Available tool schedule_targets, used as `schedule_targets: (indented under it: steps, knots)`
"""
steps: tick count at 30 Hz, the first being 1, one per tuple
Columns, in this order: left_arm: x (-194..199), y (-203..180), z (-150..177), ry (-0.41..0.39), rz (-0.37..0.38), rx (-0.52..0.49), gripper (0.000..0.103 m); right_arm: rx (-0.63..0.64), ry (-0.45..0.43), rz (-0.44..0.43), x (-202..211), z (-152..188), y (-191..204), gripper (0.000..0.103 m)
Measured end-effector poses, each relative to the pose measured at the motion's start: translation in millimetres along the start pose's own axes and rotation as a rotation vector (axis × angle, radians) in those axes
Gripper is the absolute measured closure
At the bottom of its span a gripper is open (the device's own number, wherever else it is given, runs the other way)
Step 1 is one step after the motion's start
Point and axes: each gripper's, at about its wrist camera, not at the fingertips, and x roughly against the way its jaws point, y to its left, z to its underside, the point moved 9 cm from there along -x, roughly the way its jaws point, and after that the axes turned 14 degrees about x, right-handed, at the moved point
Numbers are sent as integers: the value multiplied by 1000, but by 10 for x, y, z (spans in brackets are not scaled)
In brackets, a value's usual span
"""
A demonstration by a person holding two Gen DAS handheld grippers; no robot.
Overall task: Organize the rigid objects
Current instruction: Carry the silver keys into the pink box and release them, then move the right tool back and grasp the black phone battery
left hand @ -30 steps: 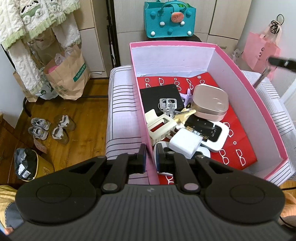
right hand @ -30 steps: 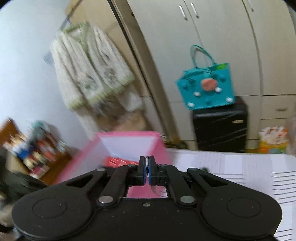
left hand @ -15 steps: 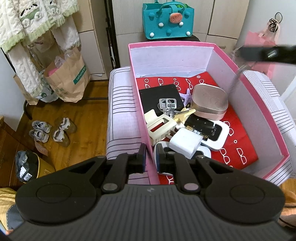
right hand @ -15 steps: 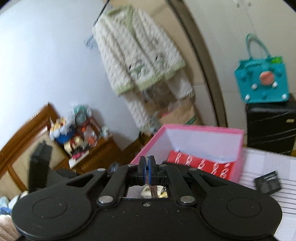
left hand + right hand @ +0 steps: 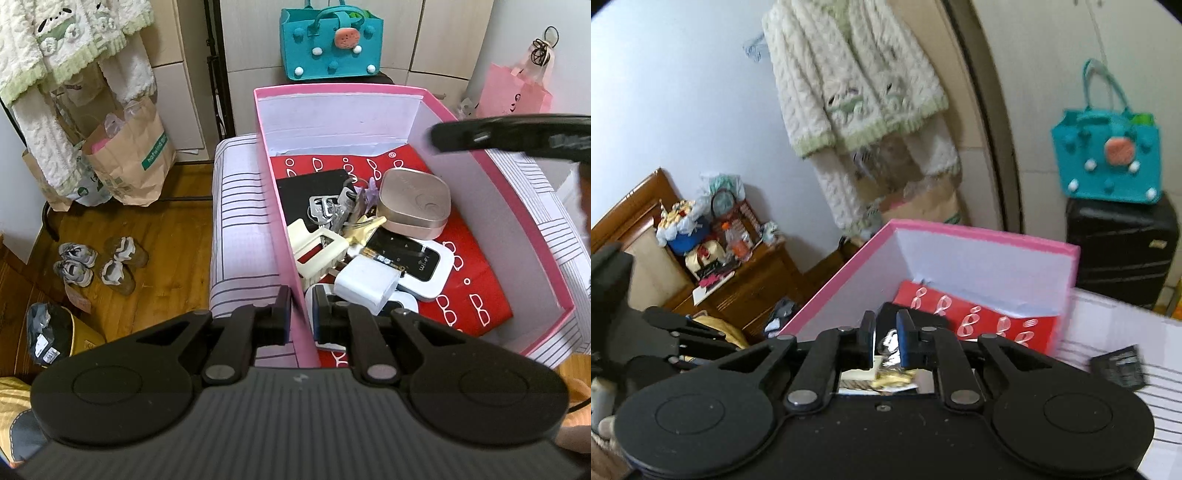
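The pink box (image 5: 491,166) sits on the striped bed (image 5: 240,206), and most of the rigid things already lie inside it on a red sheet: a rose-gold case (image 5: 413,203) toward the far right, a bunch of keys (image 5: 332,210) beside it, a cream clip (image 5: 317,251), a white charger block (image 5: 365,284) and a white-rimmed device (image 5: 417,266) nearer to us. We judge that we are at a drop-off step: our right tool (image 5: 886,341) hangs over the box from its right side, its jaws are opening, and nothing shows between them, though whether a small thing has just left them we cannot tell. Our left tool (image 5: 301,314) straddles the near part of the box's left wall, one finger outside and one inside; its jaws stand close together on that wall, which we take as steadying the box. Out on the bed to the right of the box a small dark packet (image 5: 1119,365) lies apart from the rest. The next move, as we read it, calls for swinging the right tool back toward that packet, jaws wide enough to take it by an edge, while the left hand keeps the box from sliding. The left tool points steeply down; the right one is angled less steeply.
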Motion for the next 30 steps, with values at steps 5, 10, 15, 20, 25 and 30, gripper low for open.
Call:
schedule_targets:
  steps: [5,10,15,20,25,30]
  knots:
    - [3,0,-5,-5,11,1,92,-42,-41,151,513,151,-400,82]
    - [20,32,4,-9,27,22,92,-77,-7,357,751,491,-929,78]
    - [15,14,-2,-8,24,23,92,-53,85,434,668,859,-1286,68]
    - [16,15,-1,-6,23,22,92,29,138,377,411,1033,-1291,66]
    - [14,24,-2,1,17,25,92,103,204,330,105,1071,-1327,53]
    - [14,28,-5,2,17,31,92,173,249,366,-63,1092,-1400,44]
